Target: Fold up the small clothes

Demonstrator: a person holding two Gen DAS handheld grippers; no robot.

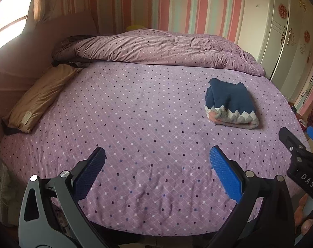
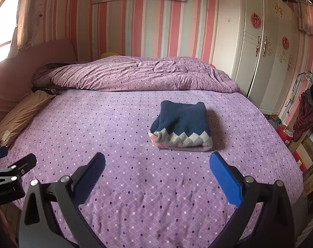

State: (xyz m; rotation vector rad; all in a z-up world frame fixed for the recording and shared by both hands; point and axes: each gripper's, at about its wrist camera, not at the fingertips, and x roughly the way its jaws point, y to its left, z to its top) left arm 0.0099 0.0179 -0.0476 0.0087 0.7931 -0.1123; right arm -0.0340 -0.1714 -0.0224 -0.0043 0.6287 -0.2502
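garment: navy blue fleece garment with a grey-and-white zigzag band and pink edge [image 2: 180,127], folded into a compact bundle at centre frame in the right view, right of centre in the left view [image 1: 232,104]
surface: purple diamond-print bed sheet [image 2: 115,134]; flat and roomy, which suits folding
left gripper [image 1: 156,166]: blue pads spread wide, holding nothing, low in frame, well apart from the bundle
right gripper [image 2: 156,168]: spread wide too, empty, near the bundle's front edge
judgement: fold looks finished; both tools seem held clear so the bundle lies undisturbed
background: rumpled purple duvet [image 2: 135,74] in the upper middle; tan pillow [image 1: 38,99] at left
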